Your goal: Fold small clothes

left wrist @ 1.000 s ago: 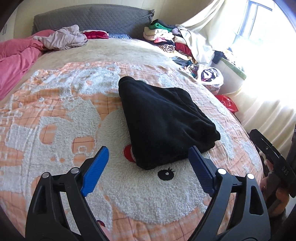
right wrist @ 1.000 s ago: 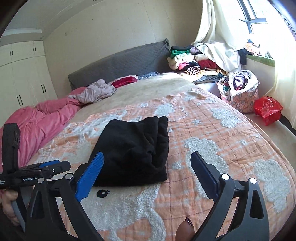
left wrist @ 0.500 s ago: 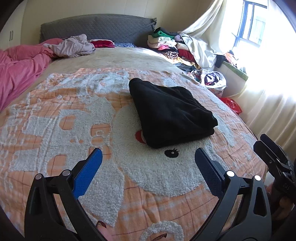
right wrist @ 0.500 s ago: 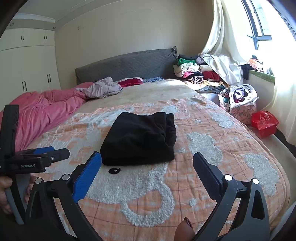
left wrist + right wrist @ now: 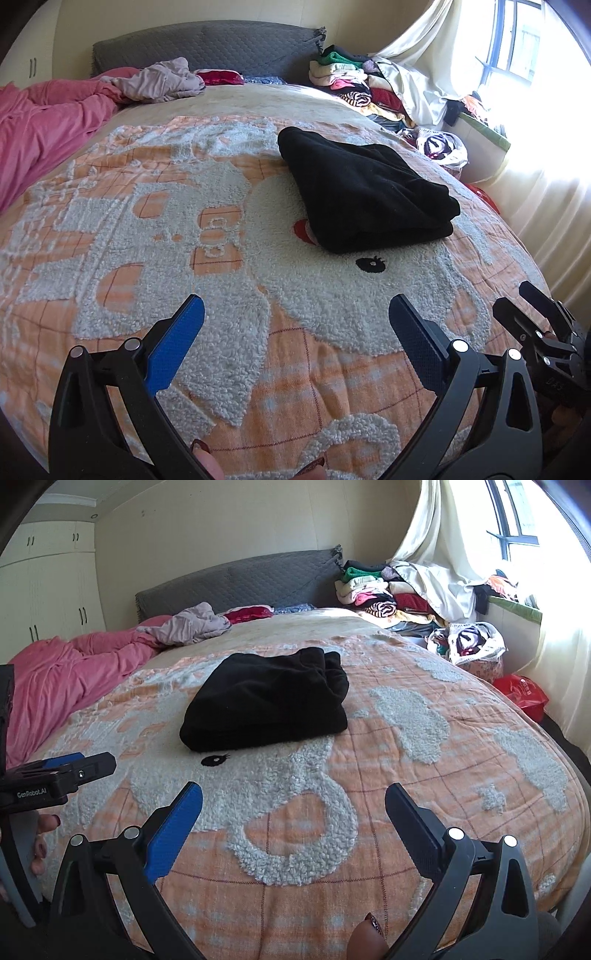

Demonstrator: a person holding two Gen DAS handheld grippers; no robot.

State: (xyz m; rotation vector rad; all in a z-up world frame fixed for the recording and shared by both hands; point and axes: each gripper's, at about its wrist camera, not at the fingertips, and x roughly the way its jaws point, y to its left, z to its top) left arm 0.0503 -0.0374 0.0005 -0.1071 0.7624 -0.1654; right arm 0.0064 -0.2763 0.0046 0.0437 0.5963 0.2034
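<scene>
Lying folded — black garment tapering toward headboard.

A pink duvet is lying crumpled at nine o'clock; a red plastic bag is sitting at three o'clock beside the bed.

Matt black fleece garment on nubbly, tufted blanket

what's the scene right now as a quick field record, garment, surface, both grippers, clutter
garment: black garment, folded, lying flat
surface: orange-and-white fleece blanket on the bed
left gripper: open, empty, apart from the garment
right gripper: open, empty, apart from the garment
clutter: pink quilt, clothes pile by the headboard
</scene>
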